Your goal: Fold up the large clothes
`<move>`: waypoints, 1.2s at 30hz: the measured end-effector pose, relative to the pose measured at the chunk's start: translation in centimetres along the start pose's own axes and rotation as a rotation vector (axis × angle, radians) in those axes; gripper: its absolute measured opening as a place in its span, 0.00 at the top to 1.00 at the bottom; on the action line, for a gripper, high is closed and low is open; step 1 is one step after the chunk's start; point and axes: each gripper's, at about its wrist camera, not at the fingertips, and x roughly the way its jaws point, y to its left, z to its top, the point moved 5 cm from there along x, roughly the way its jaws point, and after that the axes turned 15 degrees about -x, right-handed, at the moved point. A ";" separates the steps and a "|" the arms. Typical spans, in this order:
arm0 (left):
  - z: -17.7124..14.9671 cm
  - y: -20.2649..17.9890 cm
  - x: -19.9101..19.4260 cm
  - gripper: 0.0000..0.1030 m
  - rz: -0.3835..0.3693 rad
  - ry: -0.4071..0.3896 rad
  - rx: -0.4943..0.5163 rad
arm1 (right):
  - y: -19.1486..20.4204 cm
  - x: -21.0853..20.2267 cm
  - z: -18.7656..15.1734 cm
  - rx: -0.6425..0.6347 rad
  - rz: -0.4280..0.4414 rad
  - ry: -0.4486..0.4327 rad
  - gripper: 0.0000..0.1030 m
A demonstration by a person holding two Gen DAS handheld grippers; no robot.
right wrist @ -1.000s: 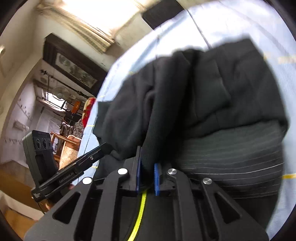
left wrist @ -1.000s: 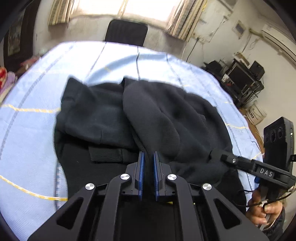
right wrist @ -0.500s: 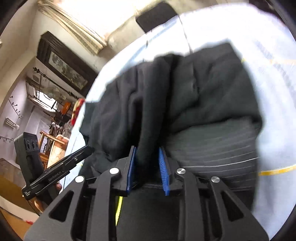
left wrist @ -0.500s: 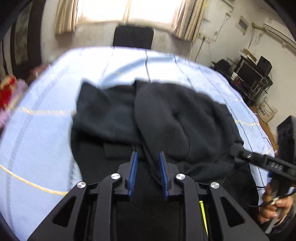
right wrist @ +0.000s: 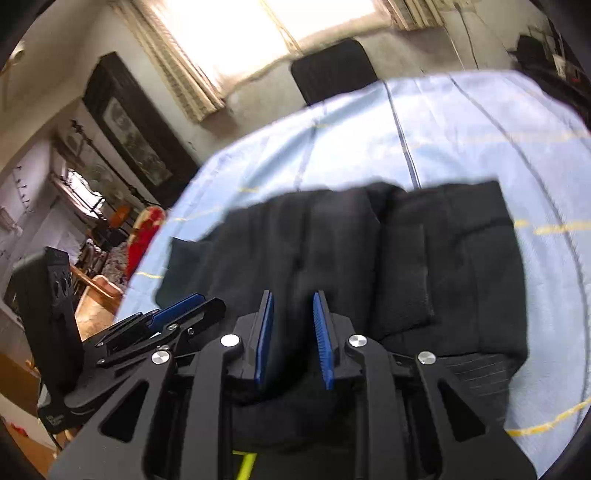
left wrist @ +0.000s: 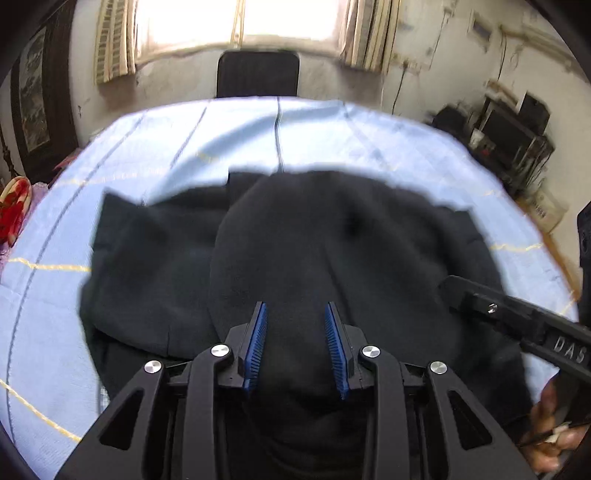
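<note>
Tongs first: the left gripper (left wrist: 295,343) has its blue pads spread wide with nothing pinched between them, and the right gripper (right wrist: 293,338) is likewise parted and empty. Both hang just over the near edge of the black garment (left wrist: 295,251), which lies bunched in the middle of the table, one thick fold heaped over another, a pinstriped layer (right wrist: 476,376) showing beneath at the right.

Risk, as I judge it: the heaped fold looks loose and bulky, so it may slump or spring open unheld, and a fresh grab could catch only the top layer and drag the stack askew.

Underneath is a pale blue cloth (left wrist: 155,155) with thin dark and yellow lines. Beyond stand a black chair (left wrist: 257,74), a bright curtained window (left wrist: 240,22) and cluttered shelves (left wrist: 513,136).
</note>
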 end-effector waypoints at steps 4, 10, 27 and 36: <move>-0.4 -0.7 0.3 0.69 0.046 -0.039 0.073 | -2.4 1.1 -0.7 0.084 0.101 0.010 0.85; -0.6 -0.3 -0.2 0.69 0.020 -0.045 0.061 | -1.0 0.1 -0.2 -0.003 0.047 -0.029 0.65; 0.4 1.4 -3.9 0.59 -0.027 -0.067 -0.043 | -2.6 -6.1 1.8 0.128 0.036 -0.254 0.22; -0.4 2.7 -2.3 0.57 0.041 -0.014 -0.038 | 2.0 -2.9 0.0 -0.086 0.062 -0.005 0.29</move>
